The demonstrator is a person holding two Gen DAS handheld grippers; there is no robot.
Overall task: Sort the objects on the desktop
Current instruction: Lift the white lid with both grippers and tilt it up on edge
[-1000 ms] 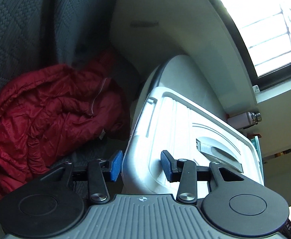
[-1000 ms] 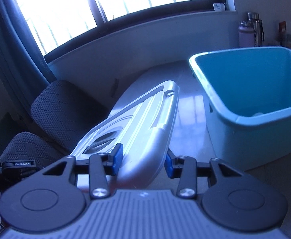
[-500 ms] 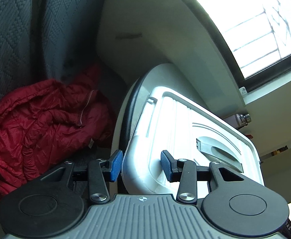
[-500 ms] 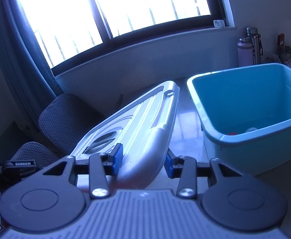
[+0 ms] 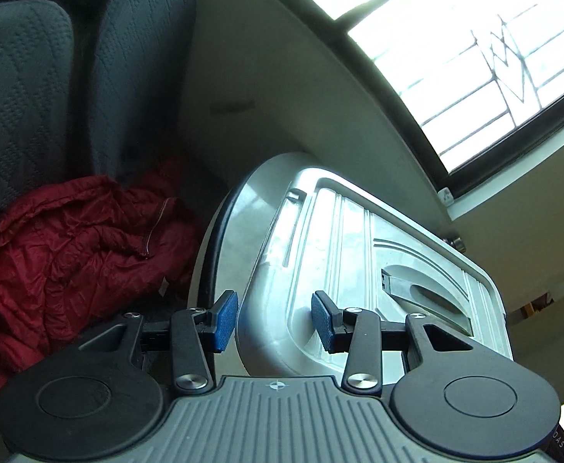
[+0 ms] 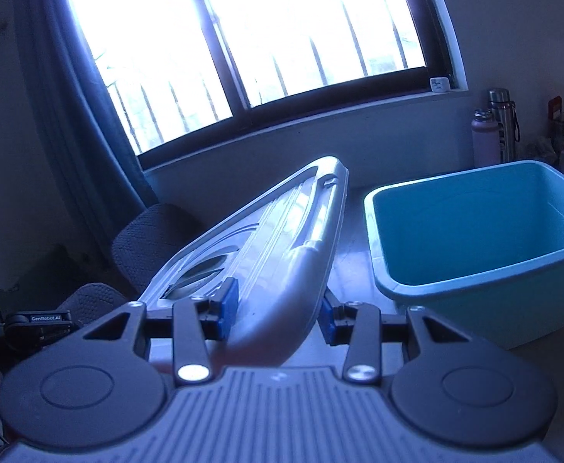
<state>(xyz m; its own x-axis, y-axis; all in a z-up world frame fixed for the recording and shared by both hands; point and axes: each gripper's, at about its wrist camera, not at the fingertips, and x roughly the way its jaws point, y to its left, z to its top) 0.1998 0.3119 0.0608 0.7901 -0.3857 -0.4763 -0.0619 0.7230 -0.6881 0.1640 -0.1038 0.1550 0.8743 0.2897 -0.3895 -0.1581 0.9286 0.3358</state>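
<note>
My left gripper [image 5: 274, 322] is clamped on one rim of the grey lid [image 5: 359, 270], which hangs tilted in the air over the desk [image 5: 243, 231]. It looks like stiff, light moulded plastic, glossy, so I judge it could slip. Wide and flat, it wants a hold on opposite edges. My right gripper [image 6: 278, 310] is clenched on the other rim, lid slanting up and away. Further right, the blue tub [image 6: 475, 293] stands open on the desk.
</note>
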